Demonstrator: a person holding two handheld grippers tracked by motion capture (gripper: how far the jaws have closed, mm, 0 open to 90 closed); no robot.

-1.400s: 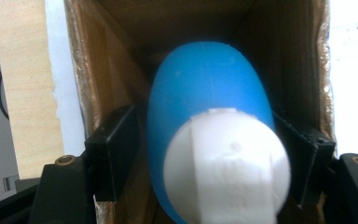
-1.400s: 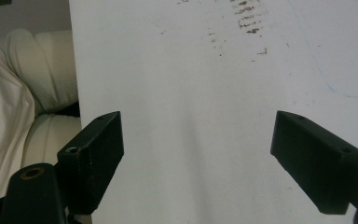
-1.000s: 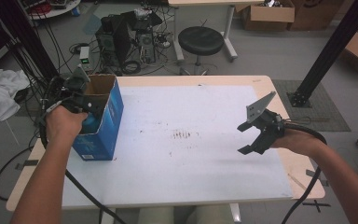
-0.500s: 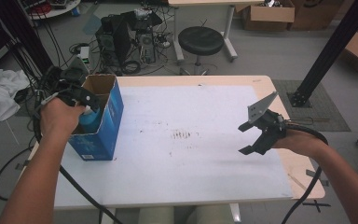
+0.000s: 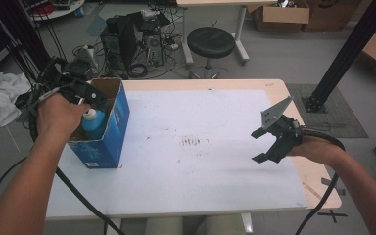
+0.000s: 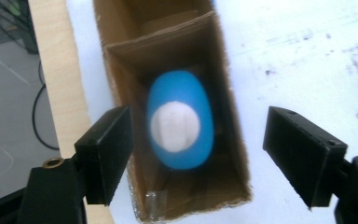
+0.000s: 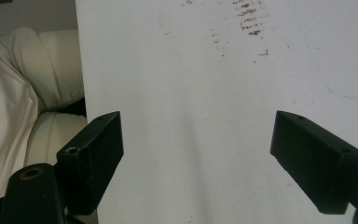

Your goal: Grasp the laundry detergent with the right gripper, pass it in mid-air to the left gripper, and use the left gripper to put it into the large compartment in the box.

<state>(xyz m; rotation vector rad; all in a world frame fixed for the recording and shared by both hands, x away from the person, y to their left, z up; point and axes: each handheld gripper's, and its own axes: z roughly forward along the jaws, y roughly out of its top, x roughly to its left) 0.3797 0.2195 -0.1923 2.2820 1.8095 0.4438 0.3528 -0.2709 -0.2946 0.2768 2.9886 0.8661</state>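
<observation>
We are holding the left gripper [image 6: 196, 154], its jaws just opened wide and gripping nothing, directly over the blue bottle [image 6: 181, 119] standing upright in the cardboard box [image 5: 108, 132] at the frame's left, far nearer than the open, empty right gripper [image 5: 263, 145].

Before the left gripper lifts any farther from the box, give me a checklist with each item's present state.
1. Blue bottle inside the blue box: ok.
2. Left gripper free of the bottle: ok; its jaws have just been opening and stand apart from the bottle.
3. Bottle upright, white cap up: ok.
4. Box standing on the table: ok, near its left edge.
5. Right gripper holding nothing: ok, open.
6. Cap screwed tight: cannot tell.
</observation>
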